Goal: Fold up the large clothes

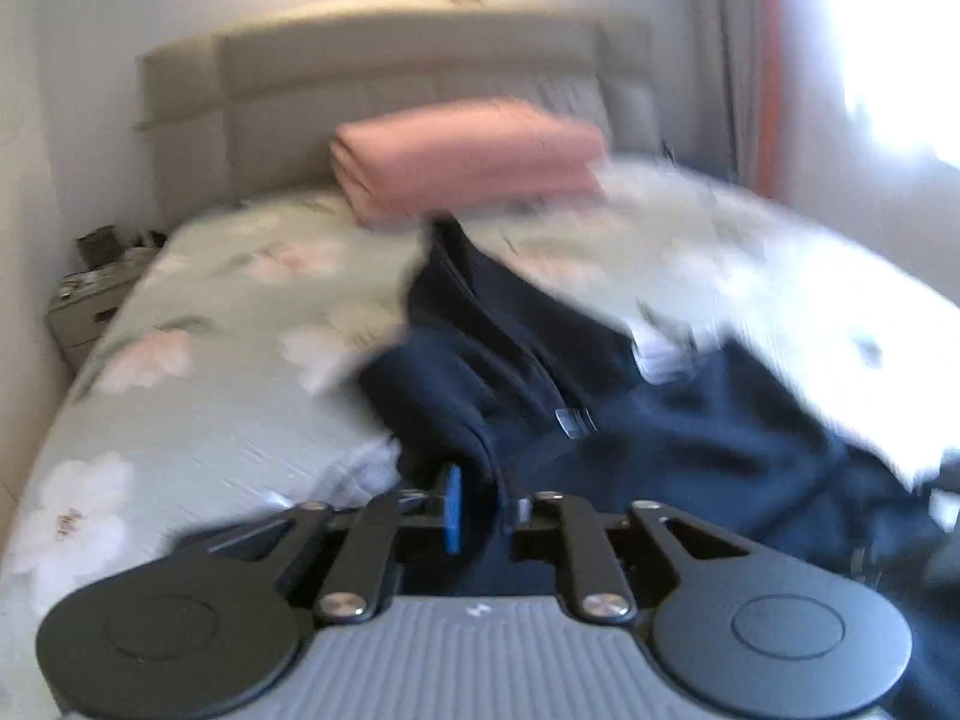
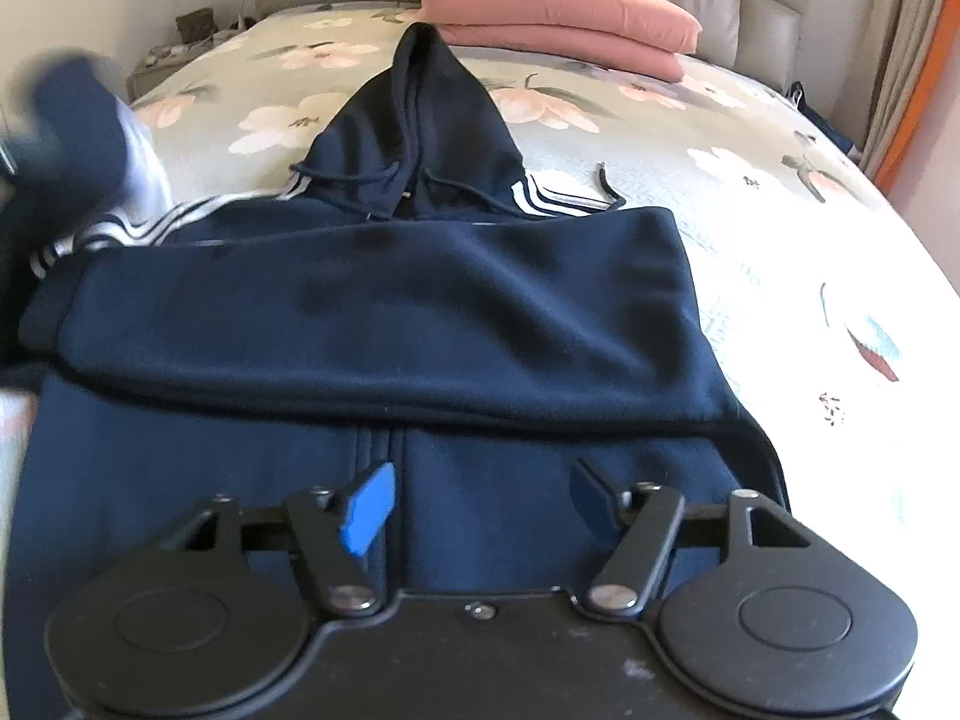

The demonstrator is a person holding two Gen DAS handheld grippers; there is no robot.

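Navy hoodie (image 2: 384, 312), sleeve folded across

Floral bed (image 2: 750, 252) under navy hoodie (image 2: 384, 312), pink blanket (image 2: 558, 6).

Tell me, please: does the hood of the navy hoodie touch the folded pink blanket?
Apart. In the right wrist view a strip of floral bedspread shows between the hood tip and the folded pink blanket.
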